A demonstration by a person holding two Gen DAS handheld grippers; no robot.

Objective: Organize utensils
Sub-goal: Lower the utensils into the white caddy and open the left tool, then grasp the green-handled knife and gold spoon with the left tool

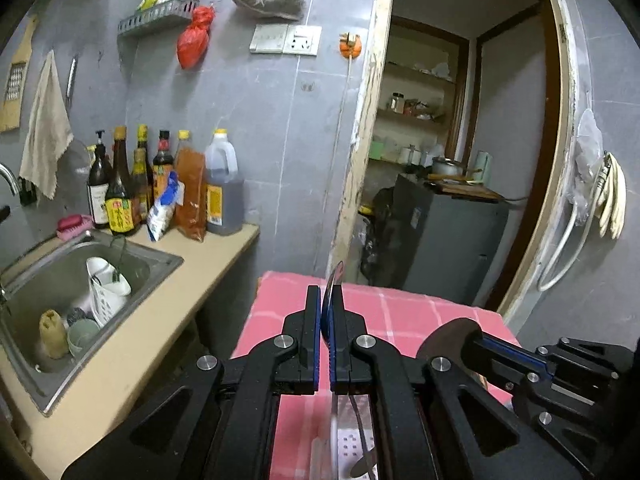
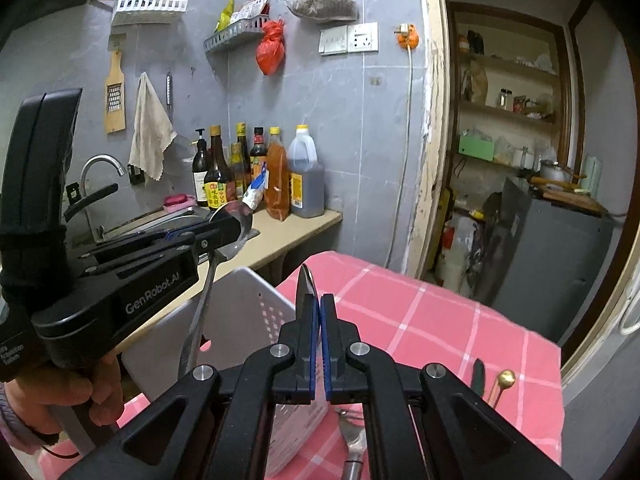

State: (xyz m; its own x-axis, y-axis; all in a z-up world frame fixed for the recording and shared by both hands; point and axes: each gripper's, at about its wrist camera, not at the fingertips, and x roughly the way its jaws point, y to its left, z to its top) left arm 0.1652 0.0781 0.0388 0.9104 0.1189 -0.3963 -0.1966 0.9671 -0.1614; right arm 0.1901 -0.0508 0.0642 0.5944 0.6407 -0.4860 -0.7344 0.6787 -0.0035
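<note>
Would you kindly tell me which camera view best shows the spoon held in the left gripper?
The right wrist view: the spoon shows side-on, bowl and handle both visible. The left wrist view shows that spoon only edge-on between the jaws.

A row of sauce and oil bottles point(image 1: 164, 184) stands on the beige counter point(image 1: 132, 344) against the grey tiled wall, beside a steel sink point(image 1: 168, 264) holding a white jug point(image 1: 106, 288) and cups. Above, a cloth point(image 2: 150, 132), a wooden grater point(image 2: 115, 92), a red bag point(image 2: 271, 48) and a wall rack point(image 2: 232, 36) hang near a socket plate point(image 2: 350, 38). Through the doorway, wooden shelves point(image 2: 508, 114) and a dark cabinet point(image 2: 560, 256) are visible.
</note>
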